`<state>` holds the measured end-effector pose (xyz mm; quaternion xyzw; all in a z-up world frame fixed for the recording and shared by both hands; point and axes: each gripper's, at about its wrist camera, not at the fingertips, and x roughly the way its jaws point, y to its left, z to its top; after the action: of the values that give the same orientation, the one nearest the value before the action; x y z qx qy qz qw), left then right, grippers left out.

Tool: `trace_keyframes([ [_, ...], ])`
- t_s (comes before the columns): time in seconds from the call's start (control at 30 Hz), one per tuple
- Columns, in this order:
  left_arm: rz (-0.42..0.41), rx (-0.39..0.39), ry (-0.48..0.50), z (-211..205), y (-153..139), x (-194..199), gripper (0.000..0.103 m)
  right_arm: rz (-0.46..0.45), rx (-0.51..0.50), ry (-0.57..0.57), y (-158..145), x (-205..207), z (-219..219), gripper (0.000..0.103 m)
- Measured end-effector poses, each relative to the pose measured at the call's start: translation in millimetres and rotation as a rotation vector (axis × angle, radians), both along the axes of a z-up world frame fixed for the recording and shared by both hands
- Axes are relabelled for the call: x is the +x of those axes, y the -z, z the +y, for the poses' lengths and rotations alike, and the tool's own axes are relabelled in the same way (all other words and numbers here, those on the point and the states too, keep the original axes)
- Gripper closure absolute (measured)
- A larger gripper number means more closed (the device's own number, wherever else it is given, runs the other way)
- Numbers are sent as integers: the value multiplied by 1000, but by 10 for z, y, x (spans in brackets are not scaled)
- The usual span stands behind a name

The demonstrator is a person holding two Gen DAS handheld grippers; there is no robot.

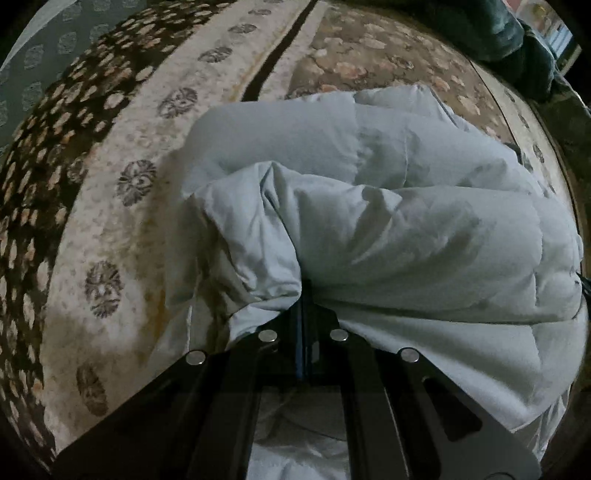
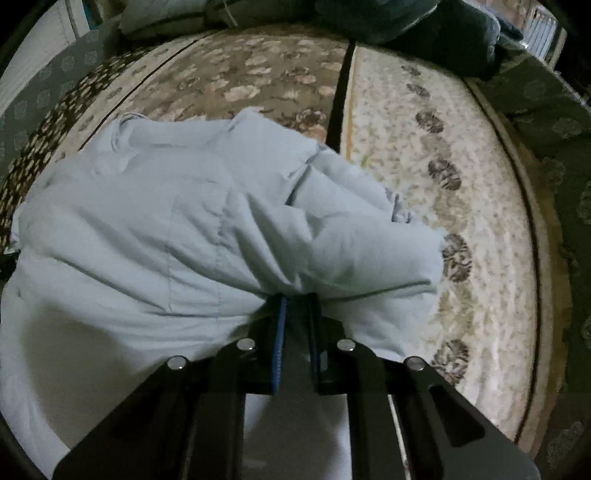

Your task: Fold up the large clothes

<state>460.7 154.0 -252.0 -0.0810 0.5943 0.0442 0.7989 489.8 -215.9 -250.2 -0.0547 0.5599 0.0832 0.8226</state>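
Note:
A large pale blue shirt (image 1: 388, 229) is bunched and draped over a patterned carpet. My left gripper (image 1: 303, 291) is shut on a gathered fold of it, with cloth wrapped over the fingertips. In the right wrist view the same shirt (image 2: 155, 229) shows a chest pocket and a collar at the far end. My right gripper (image 2: 297, 299) is shut on another gathered fold of the shirt, near its right-hand edge. Both sets of fingertips are hidden by cloth.
The floral carpet (image 1: 122, 229) has a cream border with dark medallions (image 2: 458, 258) and a brown centre. Dark bundled fabric (image 2: 443, 29) lies at the far edge. A green patterned surface (image 2: 554, 110) flanks the carpet.

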Motion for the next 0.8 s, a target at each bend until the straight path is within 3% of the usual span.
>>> trace_keyframes([
  [0.1,12,15,-2,-54,26,58,100,18,61,13,27,20,-85,93],
  [0.2,12,54,-9,-153,-167,5,102,4,22,-29,-129,-67,-52,91],
  [0.4,-124,-39,87,-756,-761,-341,102,-143,68,-152,-890,-773,-40,91],
  [0.57,-153,-102,207,-1489,-860,-429,102,-176,84,-119,-875,-1047,-22,91],
  [0.7,-91,-77,219,-1709,-555,-393,102,-143,87,-36,-585,-1127,-143,91],
  [0.8,-57,-103,211,-1690,-357,-320,101,-88,108,-15,-307,-1082,-198,91],
])
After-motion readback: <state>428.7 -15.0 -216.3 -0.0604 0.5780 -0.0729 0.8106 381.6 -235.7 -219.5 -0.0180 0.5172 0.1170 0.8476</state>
